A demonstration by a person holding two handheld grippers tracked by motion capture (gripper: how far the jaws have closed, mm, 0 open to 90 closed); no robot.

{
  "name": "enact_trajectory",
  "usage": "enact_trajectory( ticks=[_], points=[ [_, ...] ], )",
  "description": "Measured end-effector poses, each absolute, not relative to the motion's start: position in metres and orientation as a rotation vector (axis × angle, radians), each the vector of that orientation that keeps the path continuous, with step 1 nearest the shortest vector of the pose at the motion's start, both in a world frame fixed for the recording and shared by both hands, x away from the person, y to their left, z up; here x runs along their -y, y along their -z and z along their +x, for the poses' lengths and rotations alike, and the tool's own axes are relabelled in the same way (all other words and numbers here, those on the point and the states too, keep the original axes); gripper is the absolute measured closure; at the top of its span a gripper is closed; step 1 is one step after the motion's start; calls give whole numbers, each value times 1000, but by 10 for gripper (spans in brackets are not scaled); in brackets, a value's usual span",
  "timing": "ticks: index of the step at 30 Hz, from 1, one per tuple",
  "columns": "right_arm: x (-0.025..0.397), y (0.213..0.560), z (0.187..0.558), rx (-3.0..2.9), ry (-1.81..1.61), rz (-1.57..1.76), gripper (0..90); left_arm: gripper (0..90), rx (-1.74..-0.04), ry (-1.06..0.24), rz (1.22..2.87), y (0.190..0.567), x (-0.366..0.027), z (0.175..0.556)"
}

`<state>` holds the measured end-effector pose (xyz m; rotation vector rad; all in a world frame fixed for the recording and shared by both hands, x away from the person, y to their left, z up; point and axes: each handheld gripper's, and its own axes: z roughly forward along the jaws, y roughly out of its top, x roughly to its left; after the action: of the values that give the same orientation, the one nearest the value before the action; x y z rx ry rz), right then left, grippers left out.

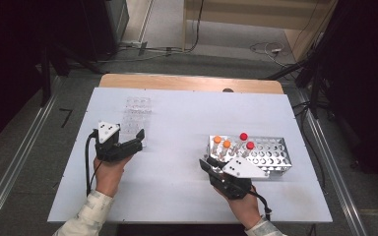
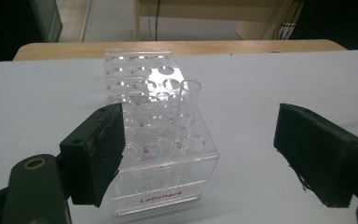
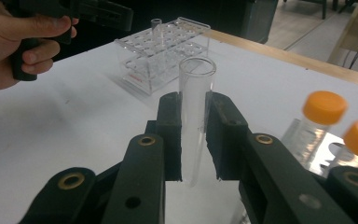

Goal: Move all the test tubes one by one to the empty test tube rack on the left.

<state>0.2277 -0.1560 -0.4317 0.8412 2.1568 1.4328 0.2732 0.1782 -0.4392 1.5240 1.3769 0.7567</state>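
My right gripper [image 3: 193, 135] has its jaws clamped on an uncapped clear glass tube [image 3: 196, 112]. The tube stands upright between the two pads, its open mouth above the jaw tips and its rounded bottom just below them. In the high view this gripper [image 1: 207, 163] sits just in front of the metal rack [image 1: 270, 155], at its near left corner. To the right of my right jaws, two orange-capped tubes [image 3: 324, 109] stand in that rack; the high view also shows two red-capped tubes [image 1: 244, 137] farther back in it.

My left gripper [image 2: 198, 154] has its jaws wide apart and holds nothing. The clear acrylic rack [image 2: 161, 154] lies directly ahead between the jaws, its near left corner behind the left pad [image 2: 100, 154], well short of the right one. One empty glass tube [image 2: 189, 109] stands upright in a hole on the rack's right side. In the high view the left gripper [image 1: 137, 139] sits at the near end of that rack [image 1: 137, 110], on the white table [image 1: 177, 191]
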Motion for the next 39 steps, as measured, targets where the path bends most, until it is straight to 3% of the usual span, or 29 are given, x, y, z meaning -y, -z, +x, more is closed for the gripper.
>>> enact_trajectory(
  ticks=[28, 34, 39],
  points=[
    [83, 450, 262, -2251, -1378, 782, 736, 226, -1220, -654, 1583, 424, -145, 253],
    [71, 453, 265, -2251, -1357, 780, 736, 307, -1134, -589, 1622, 422, -132, 245],
    [65, 455, 267, -2257, -1352, 782, 736, 443, -1065, -544, 1650, 422, -122, 241]
  ],
)
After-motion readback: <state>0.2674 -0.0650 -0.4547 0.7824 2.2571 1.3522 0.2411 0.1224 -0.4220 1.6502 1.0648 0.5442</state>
